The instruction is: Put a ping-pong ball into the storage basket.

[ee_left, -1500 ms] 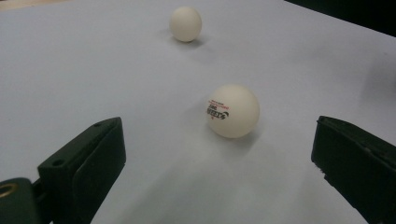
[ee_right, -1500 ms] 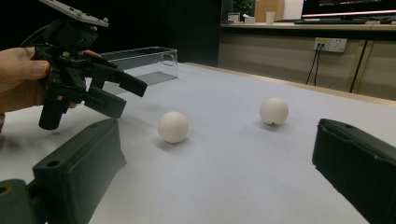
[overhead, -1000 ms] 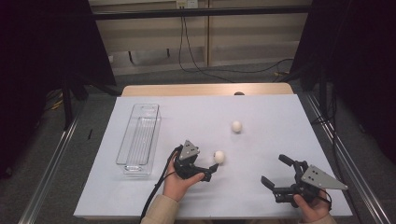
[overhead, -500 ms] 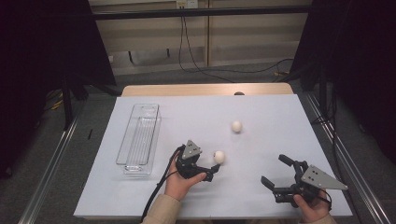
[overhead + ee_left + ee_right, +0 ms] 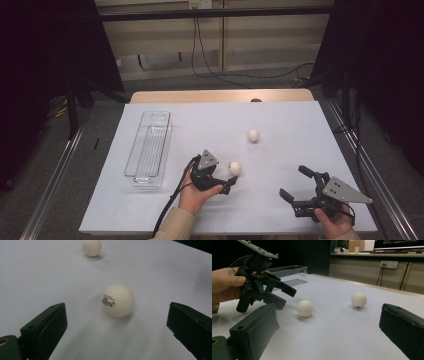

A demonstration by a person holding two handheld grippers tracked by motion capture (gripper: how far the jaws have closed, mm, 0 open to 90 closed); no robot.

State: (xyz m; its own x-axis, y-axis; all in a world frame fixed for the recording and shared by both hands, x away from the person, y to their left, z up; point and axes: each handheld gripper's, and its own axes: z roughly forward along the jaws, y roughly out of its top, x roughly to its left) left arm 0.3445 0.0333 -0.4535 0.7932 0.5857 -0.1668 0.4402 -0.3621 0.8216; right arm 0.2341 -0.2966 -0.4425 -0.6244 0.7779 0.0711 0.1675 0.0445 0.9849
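On the white table [image 5: 165, 210] two balls lie ungrasped outside the empty tray [image 5: 148, 149]; the near ball [image 5: 118, 300] is approached by the left gripper [image 5: 226, 186], jaws spread; the right gripper [image 5: 295, 186] waits open.

Matt white plastic ball [image 5: 118, 300]

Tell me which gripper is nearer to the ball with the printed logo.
Left. The left gripper sits open just short of the printed ball, jaws not touching it. The right gripper rests open far off toward the table's right front corner.
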